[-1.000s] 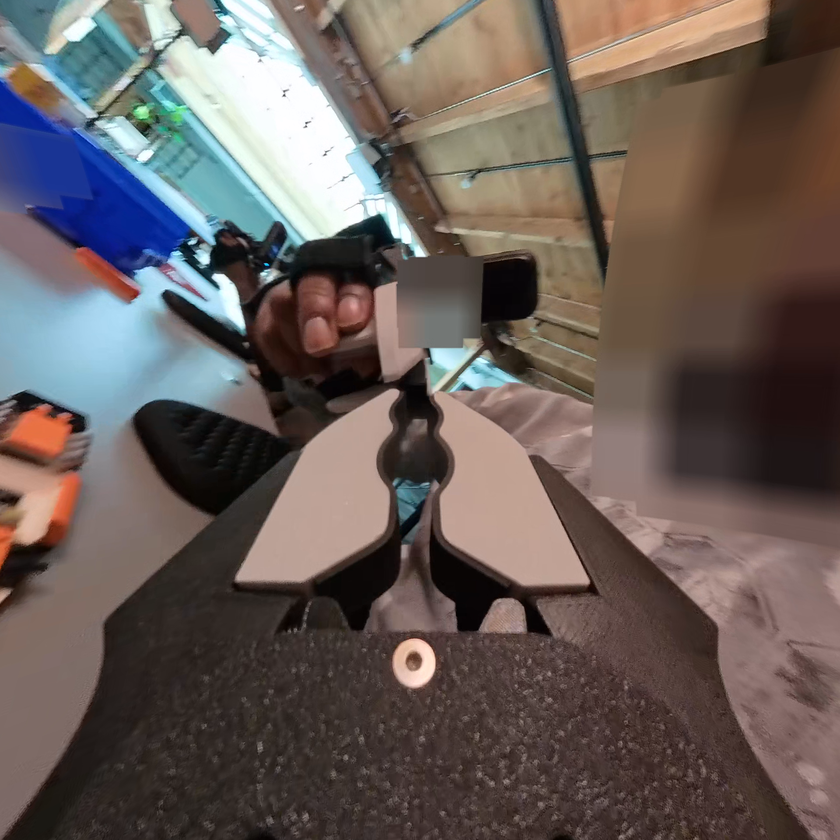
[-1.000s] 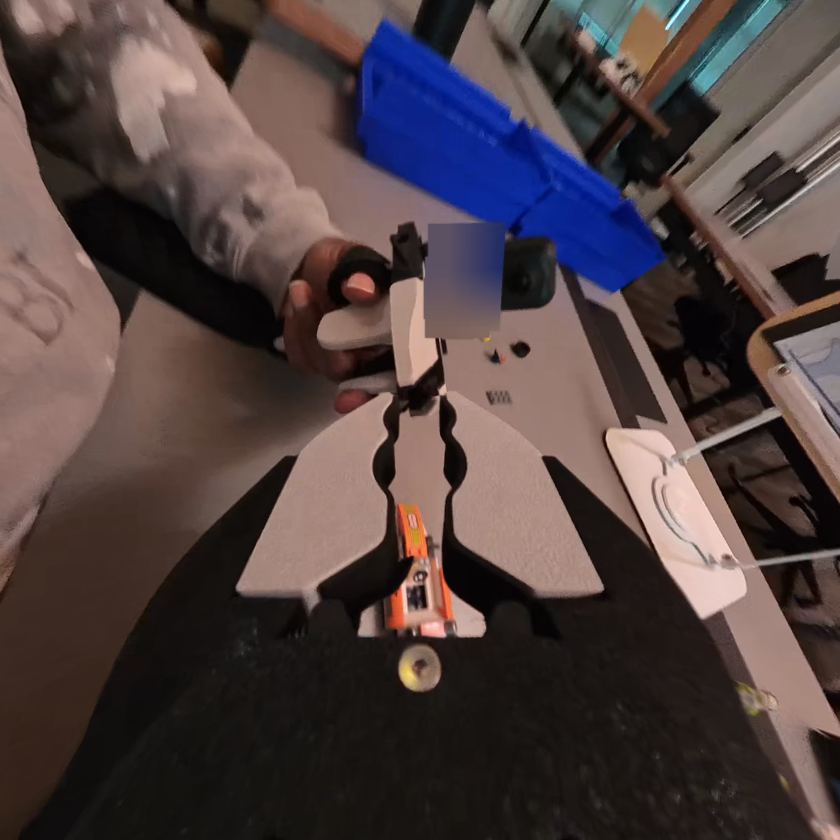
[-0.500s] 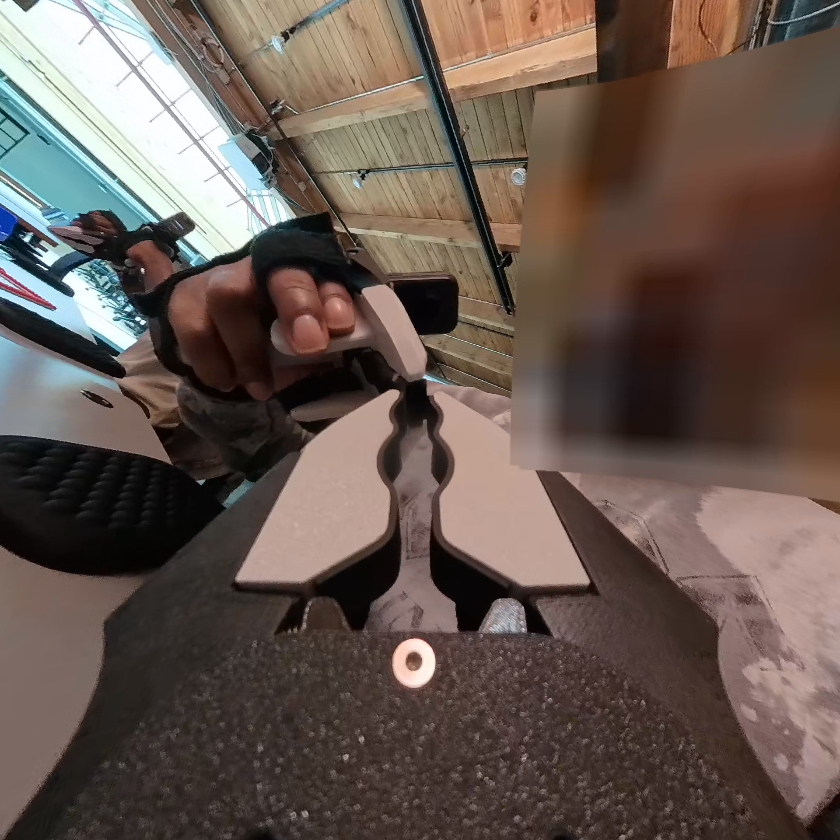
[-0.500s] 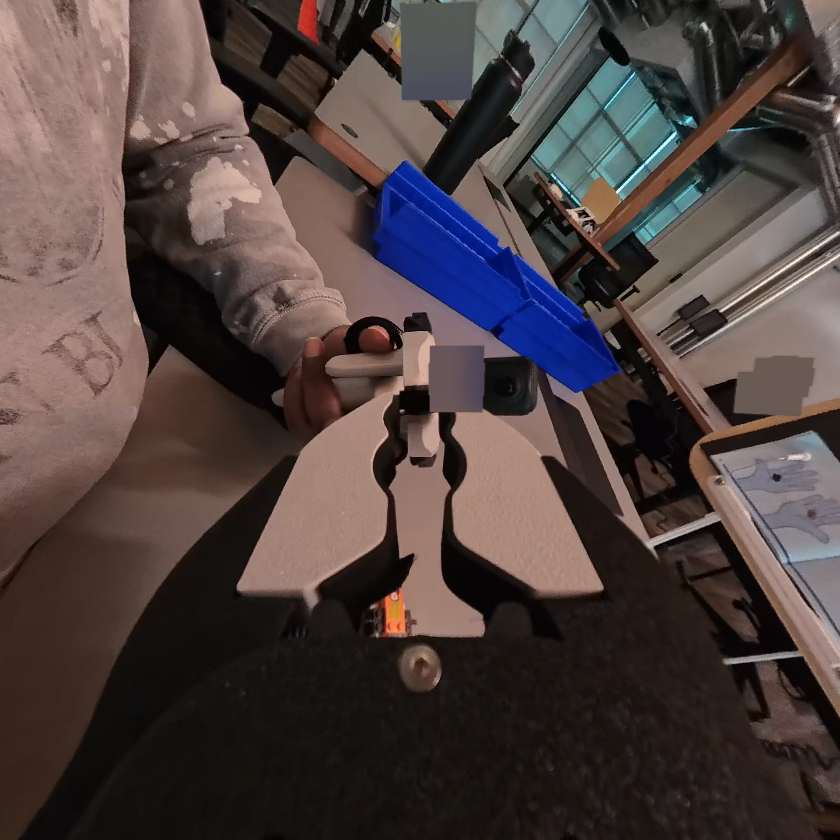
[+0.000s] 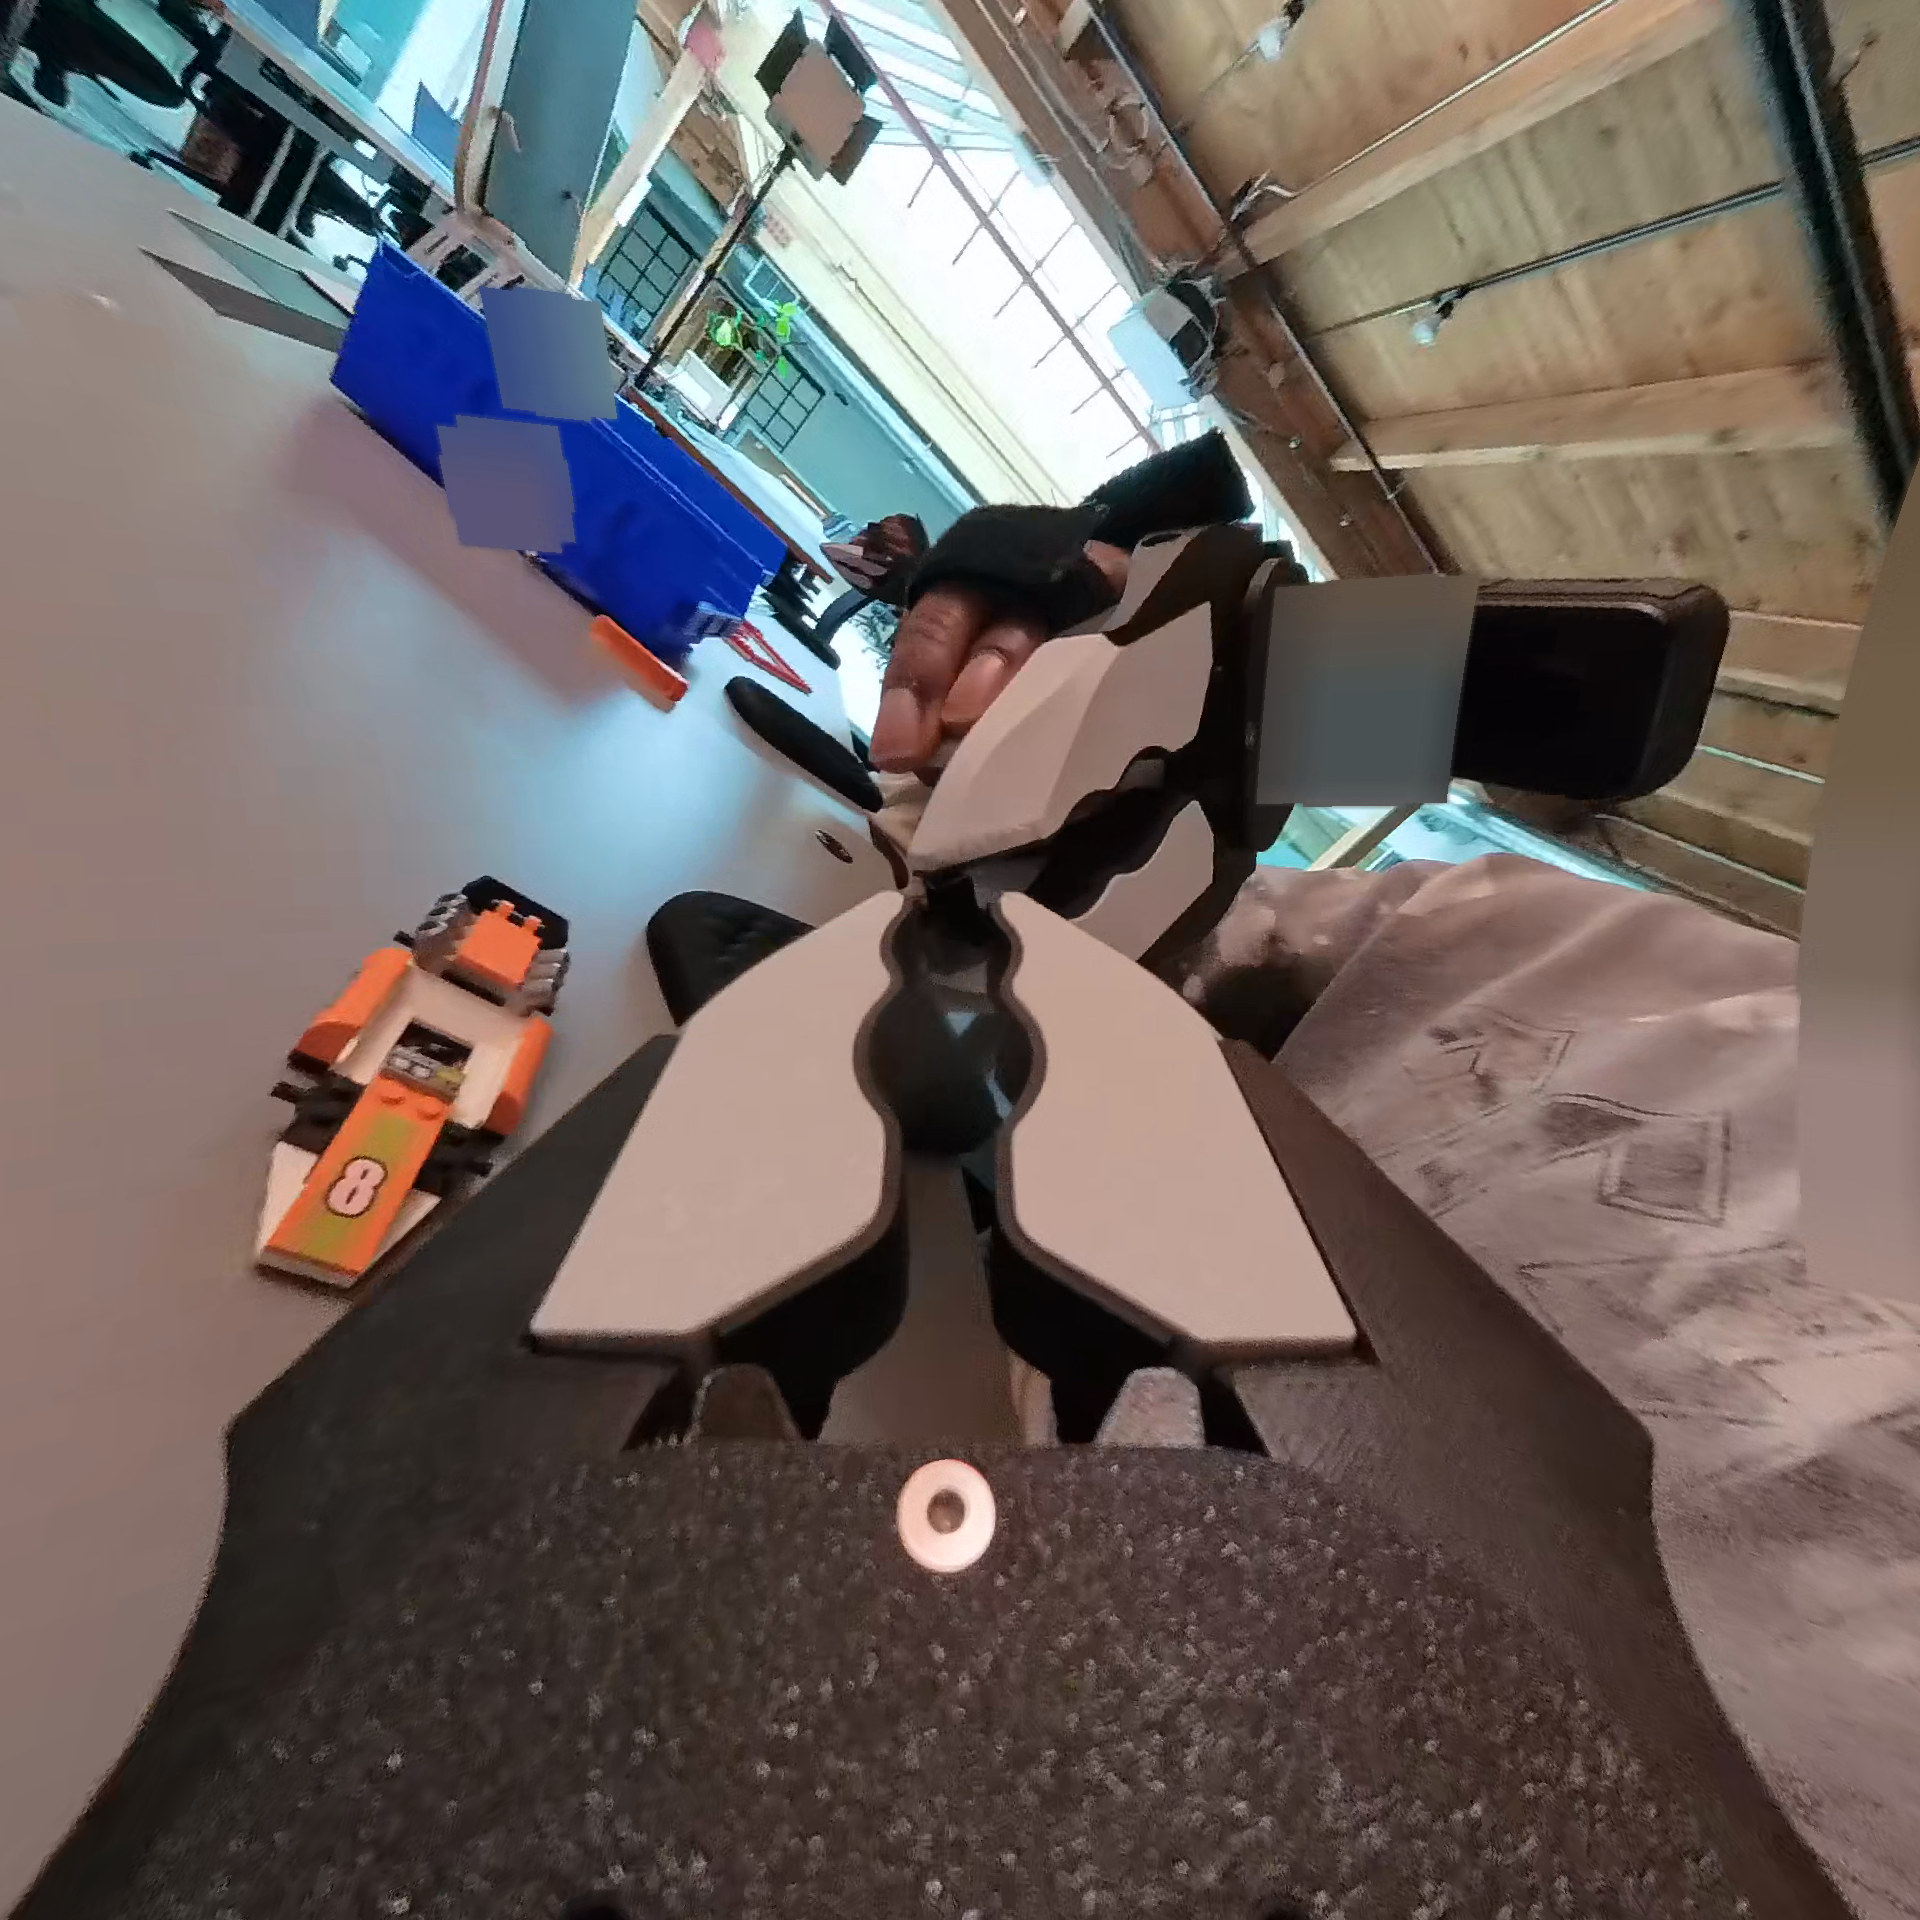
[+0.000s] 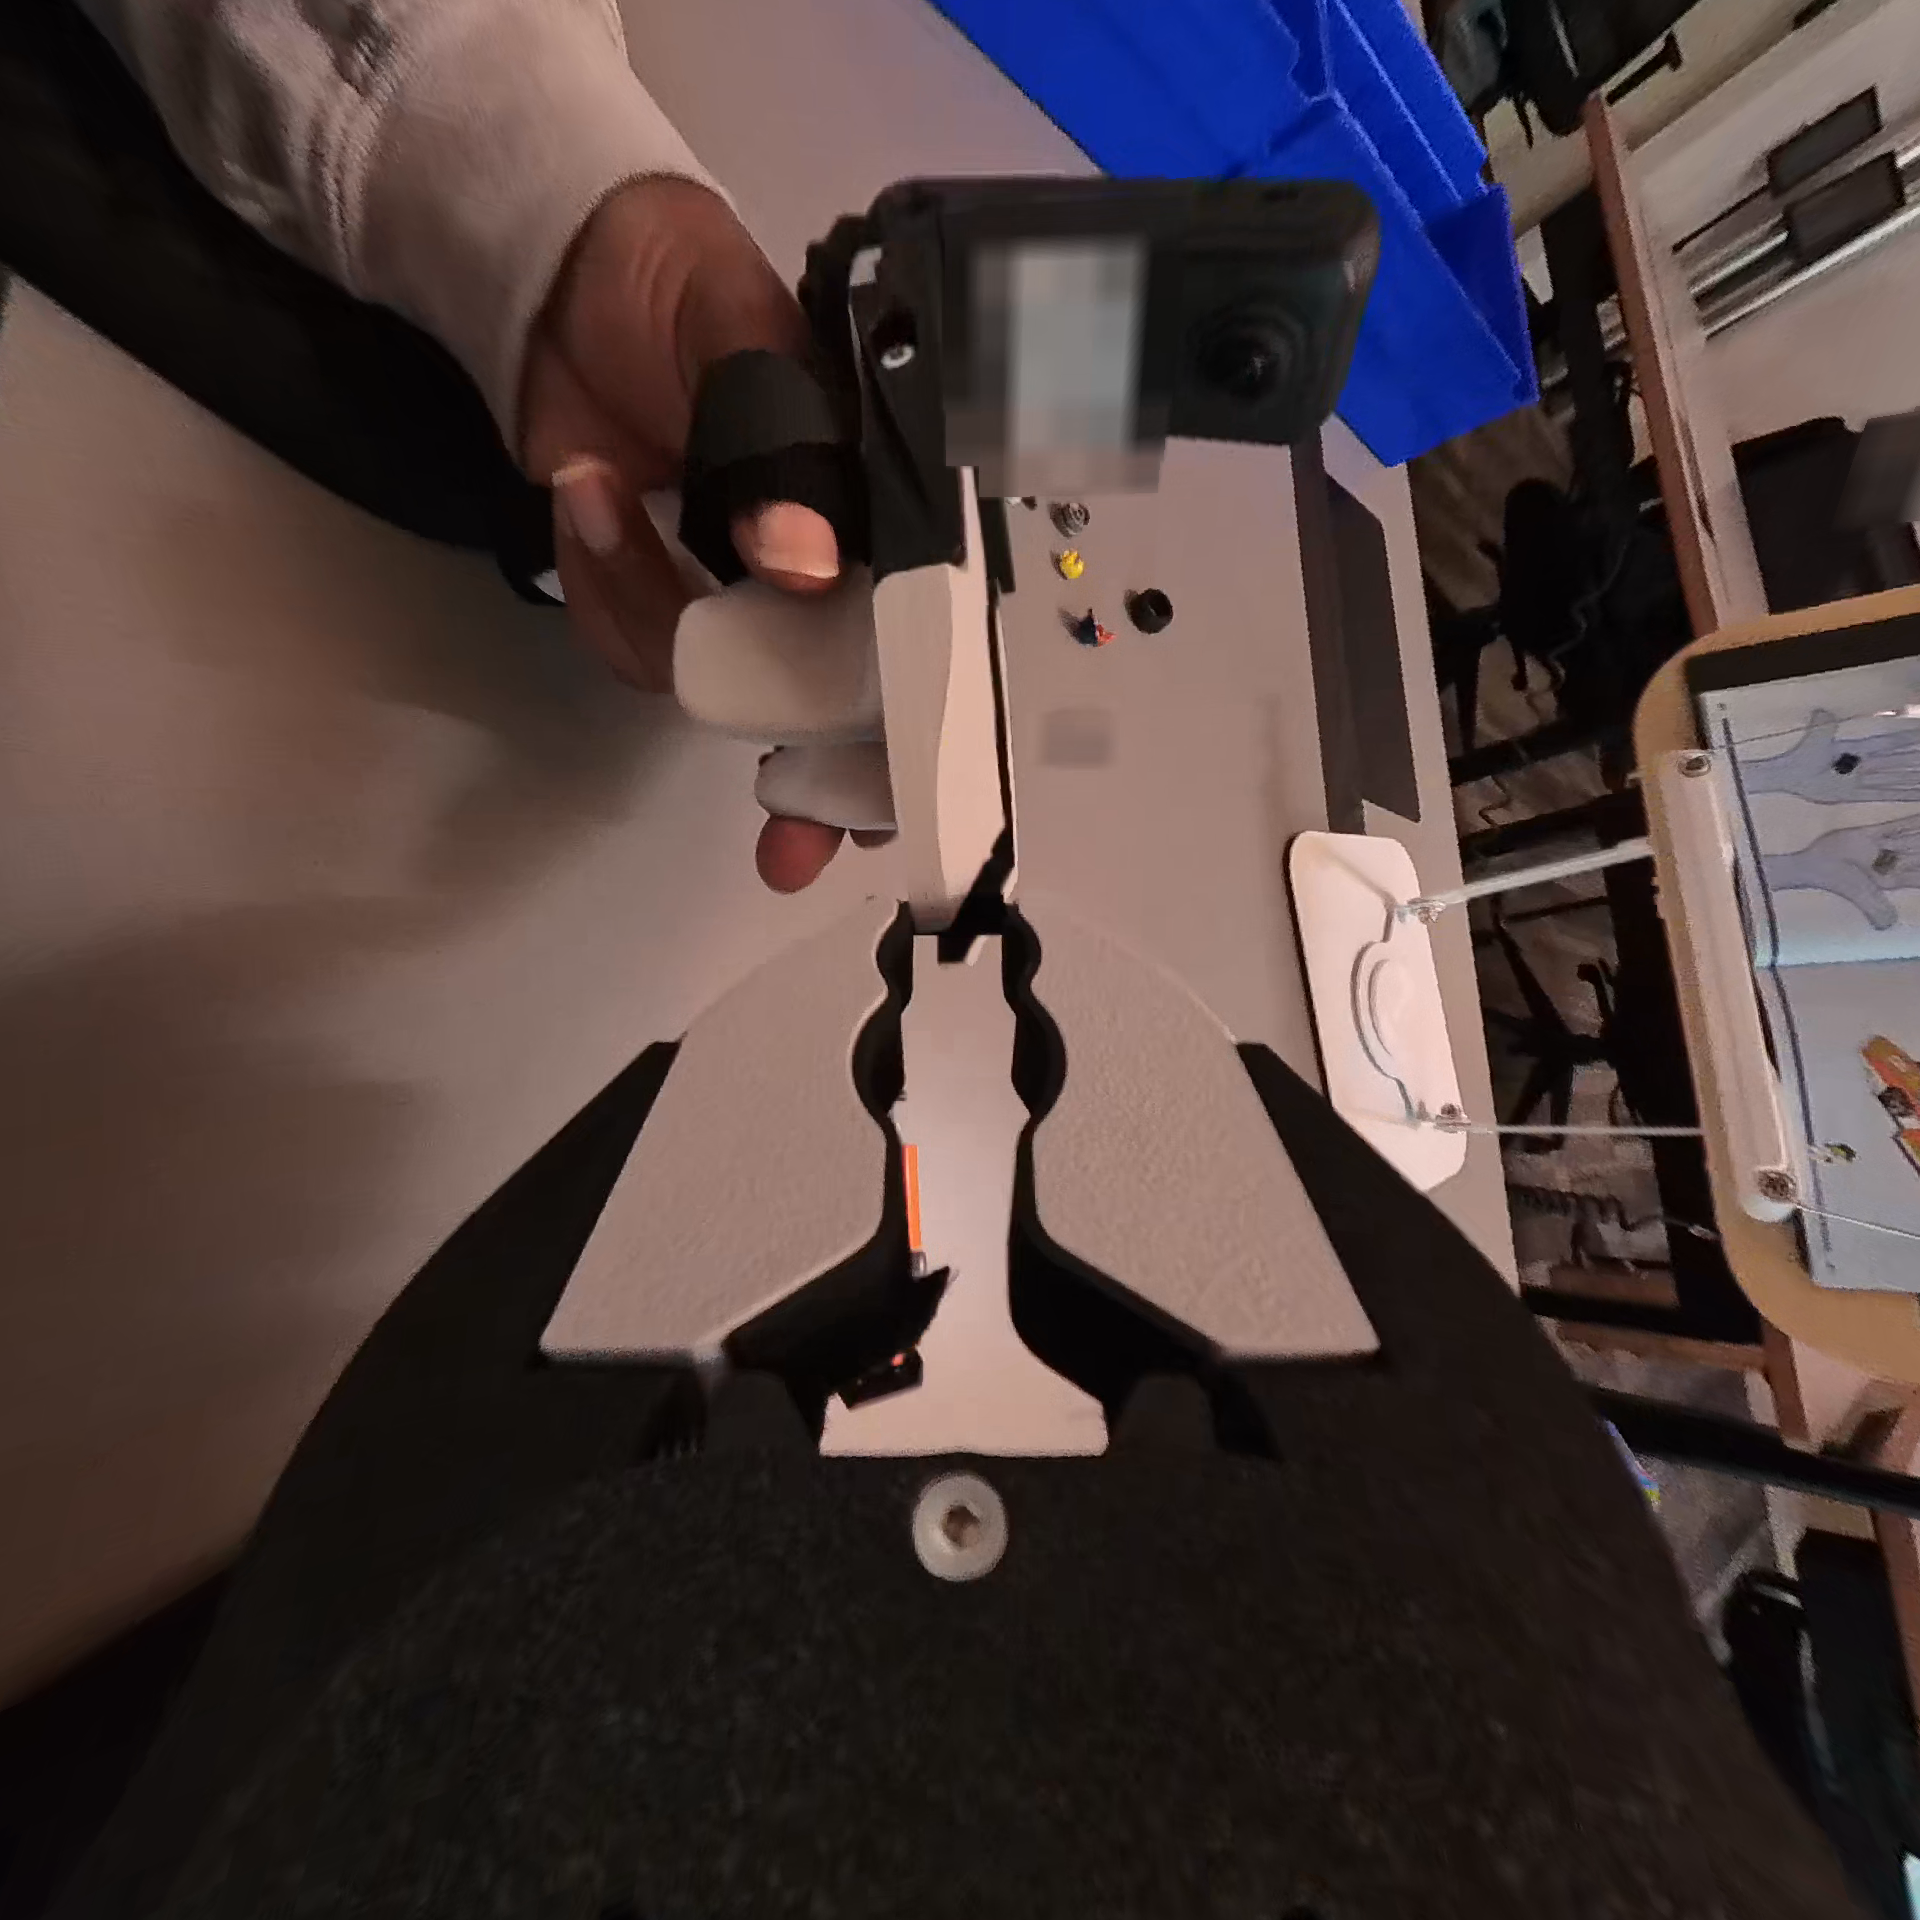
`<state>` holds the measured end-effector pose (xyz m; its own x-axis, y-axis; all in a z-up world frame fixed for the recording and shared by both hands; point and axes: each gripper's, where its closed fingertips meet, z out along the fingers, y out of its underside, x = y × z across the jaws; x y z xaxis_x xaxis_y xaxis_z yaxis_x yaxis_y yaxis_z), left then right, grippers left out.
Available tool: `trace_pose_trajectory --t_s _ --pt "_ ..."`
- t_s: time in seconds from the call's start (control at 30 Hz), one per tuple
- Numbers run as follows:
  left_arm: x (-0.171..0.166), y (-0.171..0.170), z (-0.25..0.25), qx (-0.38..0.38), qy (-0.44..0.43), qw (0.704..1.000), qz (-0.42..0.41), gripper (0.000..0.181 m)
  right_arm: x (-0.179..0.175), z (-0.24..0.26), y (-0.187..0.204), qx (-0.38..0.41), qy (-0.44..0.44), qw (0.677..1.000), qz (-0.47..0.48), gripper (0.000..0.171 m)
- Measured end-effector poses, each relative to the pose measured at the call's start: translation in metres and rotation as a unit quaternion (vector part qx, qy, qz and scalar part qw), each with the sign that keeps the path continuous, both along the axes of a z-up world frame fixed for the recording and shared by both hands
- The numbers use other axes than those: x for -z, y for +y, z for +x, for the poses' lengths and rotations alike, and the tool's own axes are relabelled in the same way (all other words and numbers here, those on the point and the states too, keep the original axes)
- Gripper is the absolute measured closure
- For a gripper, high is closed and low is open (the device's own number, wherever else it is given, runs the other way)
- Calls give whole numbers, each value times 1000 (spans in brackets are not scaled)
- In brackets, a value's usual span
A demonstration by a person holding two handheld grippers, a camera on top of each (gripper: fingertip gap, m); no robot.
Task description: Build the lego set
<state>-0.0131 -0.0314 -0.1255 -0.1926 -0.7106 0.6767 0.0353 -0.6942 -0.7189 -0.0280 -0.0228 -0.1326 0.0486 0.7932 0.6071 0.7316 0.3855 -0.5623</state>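
Orange-and-white lego race car point(image 5: 410, 1091) lies at frame left on the grey table point(image 5: 208, 727). We see left gripper point(image 5: 943, 914) and right gripper point(image 6: 961, 920) tip-to-tip, fingers nearly closed; any held piece is indiscernible and could drop.

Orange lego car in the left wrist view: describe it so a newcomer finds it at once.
Start at the pale grey table with the blue plastic bins at its far side. Nearer the camera, just left of the left gripper, lies the orange and white lego race car. Nothing else there is a built model with a numbered nose; the small orange piece by the bins is a loose flat piece.
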Motion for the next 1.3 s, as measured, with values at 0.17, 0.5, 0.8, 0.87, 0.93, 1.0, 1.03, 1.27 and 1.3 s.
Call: trace_pose_trajectory --t_s 0.17,0.5,0.8,0.87,0.93,1.0,1.03,1.27,1.3 --pt "0 1 -2 3 0 1000 -3 175 -1 -1 0 -5 8 1000 2 155" --pt "-24 -17 -12 115 -113 983 -90 176 -27 -10 -20 -70 141 987 -26 155" --pt "-26 -20 -12 137 -133 976 -108 176 -30 -14 -23 -80 151 985 -23 155" --pt "-24 -16 -10 126 -130 977 -115 176 -28 -12 -20 -69 152 985 -32 155" --pt "-20 -9 -10 108 -123 979 -121 175 -26 -10 -15 -54 151 987 -31 155" --pt "-17 -2 -10 87 -110 983 -118 173 -25 -8 -11 -42 151 987 -21 155" --pt "-15 0 -10 77 -103 985 -114 173 -24 -7 -8 -34 150 988 -11 155" --pt "-10 4 -3 37 -73 991 -105 170 -20 -4 3 16 126 986 108 155" --pt "-10 5 -3 33 -72 991 -104 170 -21 -4 4 23 125 983 130 155"
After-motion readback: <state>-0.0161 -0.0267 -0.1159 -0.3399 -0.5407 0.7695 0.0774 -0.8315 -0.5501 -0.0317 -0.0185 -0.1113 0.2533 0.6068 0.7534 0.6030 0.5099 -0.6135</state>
